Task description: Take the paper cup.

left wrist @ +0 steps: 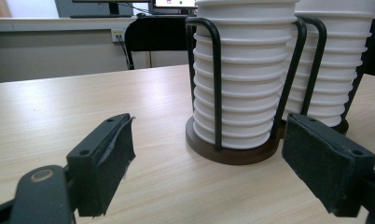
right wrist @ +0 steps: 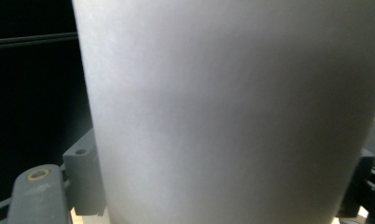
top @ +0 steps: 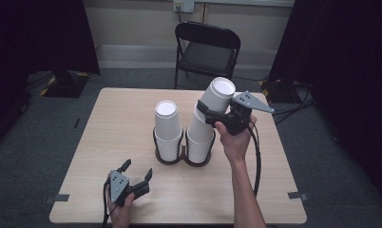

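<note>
Two stacks of upside-down white paper cups stand in a black wire holder (top: 157, 142) at the middle of the table, the left stack (top: 167, 130) and the right stack (top: 200, 137). The top cup (top: 216, 97) of the right stack leans to the right, and my right gripper (top: 209, 111) is shut on its side. In the right gripper view this cup (right wrist: 232, 112) sits between the pads (right wrist: 85, 182). My left gripper (top: 138, 168) rests open near the front left edge, holding nothing. Its view looks between wide jaws at the left stack (left wrist: 244, 74) and the holder base (left wrist: 232, 156).
A black folding chair (top: 205, 50) stands beyond the far edge of the wooden table (top: 108, 123). Dark curtains hang at both sides. The right gripper's cable (top: 258, 156) trails down past the forearm.
</note>
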A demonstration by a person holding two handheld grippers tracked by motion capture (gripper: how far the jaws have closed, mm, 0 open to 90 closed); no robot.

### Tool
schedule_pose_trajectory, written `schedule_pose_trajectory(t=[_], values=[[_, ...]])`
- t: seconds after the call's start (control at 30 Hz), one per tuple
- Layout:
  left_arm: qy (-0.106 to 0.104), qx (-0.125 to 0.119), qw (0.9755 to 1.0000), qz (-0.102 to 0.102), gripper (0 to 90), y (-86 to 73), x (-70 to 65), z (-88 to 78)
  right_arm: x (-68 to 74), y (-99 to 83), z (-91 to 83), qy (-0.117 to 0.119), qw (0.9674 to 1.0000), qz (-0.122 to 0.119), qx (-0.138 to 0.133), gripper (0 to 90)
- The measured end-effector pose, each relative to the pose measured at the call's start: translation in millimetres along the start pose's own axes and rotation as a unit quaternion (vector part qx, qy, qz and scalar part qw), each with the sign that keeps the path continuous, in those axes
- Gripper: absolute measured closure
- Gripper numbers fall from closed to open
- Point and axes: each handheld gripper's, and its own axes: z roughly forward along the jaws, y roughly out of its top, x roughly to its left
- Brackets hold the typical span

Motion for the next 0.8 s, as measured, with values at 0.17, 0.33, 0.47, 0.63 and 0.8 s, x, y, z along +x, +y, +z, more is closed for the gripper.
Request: schedule_pose_trajectory(t=[0.17,0.33,0.47,0.63,0.8], values=[[-0.003,0.0,1.0,-0.002,16.4,-0.1,-0.2,0.0,-1.1,2.9,-6.1,-0.002,1.0,0.0,-0.003,15.4],[-0.004,-0.002,1.0,-0.002,16.5,-0.1,1.2,-0.1,-4.3,5.8,-15.7,-0.007,0.9999,0.009,-0.005,15.4],[-0.001,-0.001,1.0,0.0,16.5,-0.1,0.8,-0.1,-7.3,5.2,-23.0,-0.012,0.9998,0.014,-0.006,15.4],[-0.001,-0.001,1.0,-0.002,16.5,-0.1,1.3,-0.1,-10.9,0.7,-34.0,-0.021,0.9995,0.021,-0.008,15.5],[-0.002,-0.002,1.0,-0.003,16.5,-0.1,1.1,-0.1,-14.4,-6.7,-49.5,-0.028,0.9986,0.041,-0.019,15.6]])
